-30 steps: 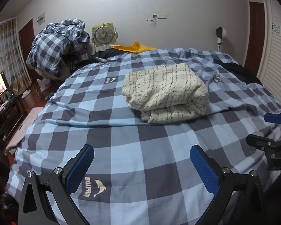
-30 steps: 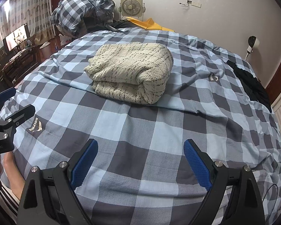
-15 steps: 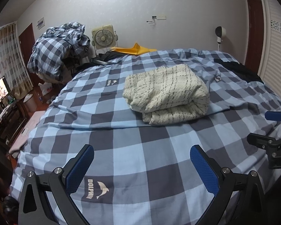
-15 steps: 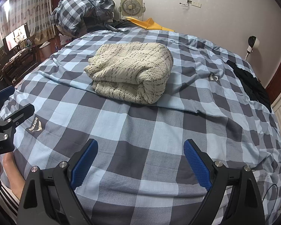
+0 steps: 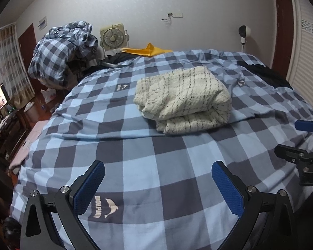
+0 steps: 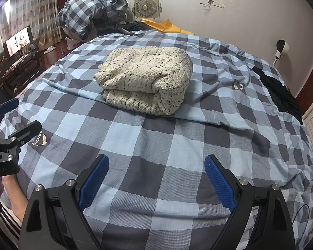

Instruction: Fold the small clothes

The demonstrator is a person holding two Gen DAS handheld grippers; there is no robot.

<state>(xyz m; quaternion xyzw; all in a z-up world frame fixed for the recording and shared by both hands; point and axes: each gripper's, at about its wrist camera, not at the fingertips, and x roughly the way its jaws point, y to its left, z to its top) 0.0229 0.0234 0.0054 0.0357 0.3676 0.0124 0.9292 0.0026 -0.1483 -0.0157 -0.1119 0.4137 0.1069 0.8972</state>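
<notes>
Little is changing over the last second: the left tongs point(image 5: 157, 184) are drifting slightly, so the bed point(image 5: 135, 158) is sliding a touch in their view, while the right tongs point(image 6: 156, 180) are staying put. Both tongs are hanging wide open with nothing between the blue pads, hovering over the bed's near edge. The cream sweater point(image 6: 145, 79) is lying folded into a thick bundle around the middle of the bed, well apart from both tongs and unmoved. To me that is looking like a finished fold, with the person backing off or waiting for the next piece. Whether the bundle's far side is neat is hidden from here. A dark garment point(image 6: 281, 91) is lying at the bed's right edge, too shapeless to identify, and each tongs is showing only partly in the other's view.
</notes>
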